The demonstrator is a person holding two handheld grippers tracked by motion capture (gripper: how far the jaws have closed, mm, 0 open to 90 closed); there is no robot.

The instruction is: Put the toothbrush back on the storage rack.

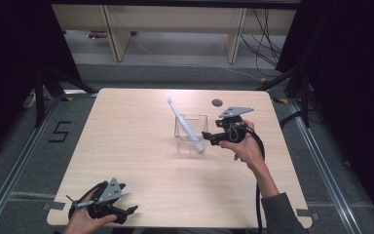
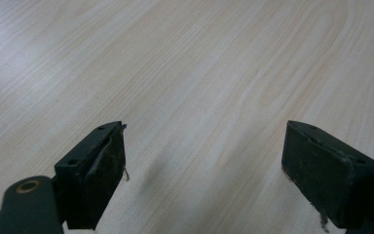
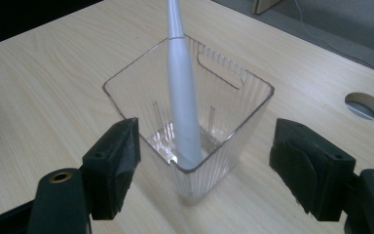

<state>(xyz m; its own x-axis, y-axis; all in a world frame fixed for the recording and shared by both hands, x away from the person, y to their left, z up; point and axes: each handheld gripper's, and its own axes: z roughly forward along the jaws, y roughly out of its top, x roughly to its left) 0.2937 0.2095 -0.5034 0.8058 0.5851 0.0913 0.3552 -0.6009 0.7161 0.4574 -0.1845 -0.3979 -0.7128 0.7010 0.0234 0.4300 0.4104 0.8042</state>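
Toward the far right part of the worktop, short of the round cable hole, stands a clear ribbed plastic holder; a white toothbrush leans inside it, thick handle end on the floor, slim neck rising over the far rim. The holder is judged light, rigid and slick, apt to tip or skid; its upper wall offers the surest hold. The toothbrush looks light, stiff and smooth, best taken on the exposed handle above the rim. The right tongs stand open beside the holder, held level, gripping nothing. At the near left corner, the left tongs rest open and empty above bare wood.
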